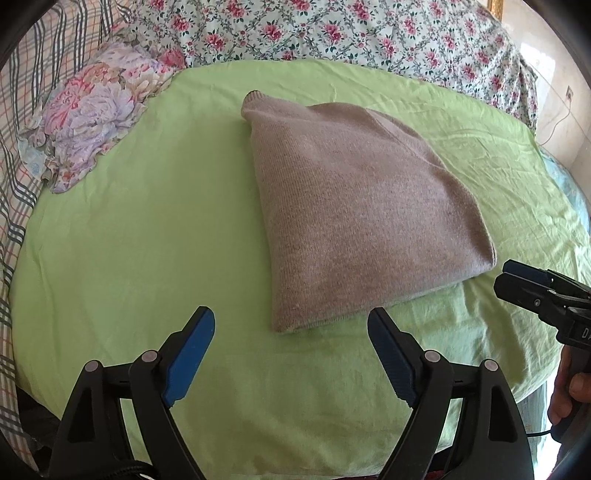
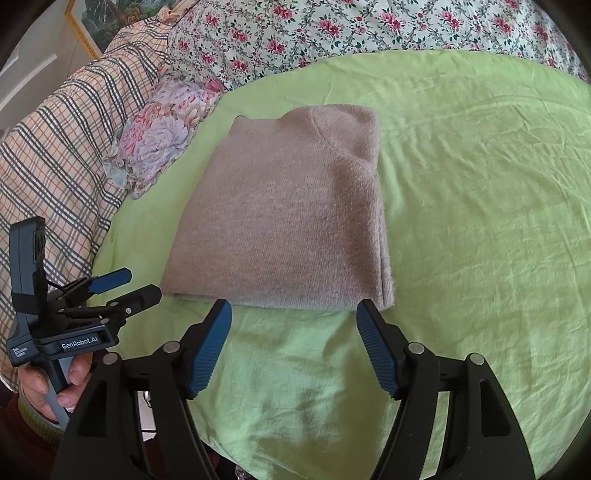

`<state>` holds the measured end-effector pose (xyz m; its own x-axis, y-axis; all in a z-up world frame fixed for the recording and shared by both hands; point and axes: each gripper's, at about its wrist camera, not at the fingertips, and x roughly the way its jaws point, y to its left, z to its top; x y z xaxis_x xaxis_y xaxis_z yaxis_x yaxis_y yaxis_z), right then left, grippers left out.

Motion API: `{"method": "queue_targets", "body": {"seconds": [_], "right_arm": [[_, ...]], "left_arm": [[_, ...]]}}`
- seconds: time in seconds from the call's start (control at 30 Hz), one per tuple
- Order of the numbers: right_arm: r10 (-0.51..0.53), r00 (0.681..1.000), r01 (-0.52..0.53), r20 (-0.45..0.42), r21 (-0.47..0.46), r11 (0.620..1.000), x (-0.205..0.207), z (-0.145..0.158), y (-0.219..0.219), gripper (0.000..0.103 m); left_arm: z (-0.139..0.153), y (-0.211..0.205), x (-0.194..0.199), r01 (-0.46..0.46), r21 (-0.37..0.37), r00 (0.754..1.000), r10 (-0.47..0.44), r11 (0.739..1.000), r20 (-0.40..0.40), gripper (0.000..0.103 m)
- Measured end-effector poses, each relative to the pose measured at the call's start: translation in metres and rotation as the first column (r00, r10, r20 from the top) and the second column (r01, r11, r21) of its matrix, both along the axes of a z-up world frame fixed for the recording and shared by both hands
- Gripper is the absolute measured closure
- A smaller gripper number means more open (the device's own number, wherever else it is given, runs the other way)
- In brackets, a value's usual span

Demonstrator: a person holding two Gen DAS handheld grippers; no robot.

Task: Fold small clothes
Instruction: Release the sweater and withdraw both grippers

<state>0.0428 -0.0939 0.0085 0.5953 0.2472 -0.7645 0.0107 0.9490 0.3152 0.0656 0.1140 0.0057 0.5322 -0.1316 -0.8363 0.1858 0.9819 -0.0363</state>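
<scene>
A folded beige knitted sweater (image 2: 288, 218) lies on the light green bedsheet (image 2: 480, 221), just ahead of the empty, spread right gripper (image 2: 293, 312) and left gripper (image 1: 291, 317). Folding looks nearly complete; next likely a final fold or tidying.

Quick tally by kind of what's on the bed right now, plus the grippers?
Folded beige sweater: 1
Green sheet: 1
Floral pillow: 1
Floral quilt: 1
Plaid blanket: 1
Grippers, both open: 2, left gripper and right gripper
Total: 7
</scene>
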Motion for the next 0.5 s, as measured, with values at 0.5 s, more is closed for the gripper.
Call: {"method": "queue_targets", "body": {"seconds": [0.5], "right_arm": [[0.041, 0.999, -0.039, 0.023, -0.077, 0.996, 0.0022, 0.0028, 0.0082, 0.020]], "left_arm": [[0.0089, -0.0014, -0.0053, 0.013, 0.015, 0.999, -0.014, 1.000, 0.041, 0.015]]}}
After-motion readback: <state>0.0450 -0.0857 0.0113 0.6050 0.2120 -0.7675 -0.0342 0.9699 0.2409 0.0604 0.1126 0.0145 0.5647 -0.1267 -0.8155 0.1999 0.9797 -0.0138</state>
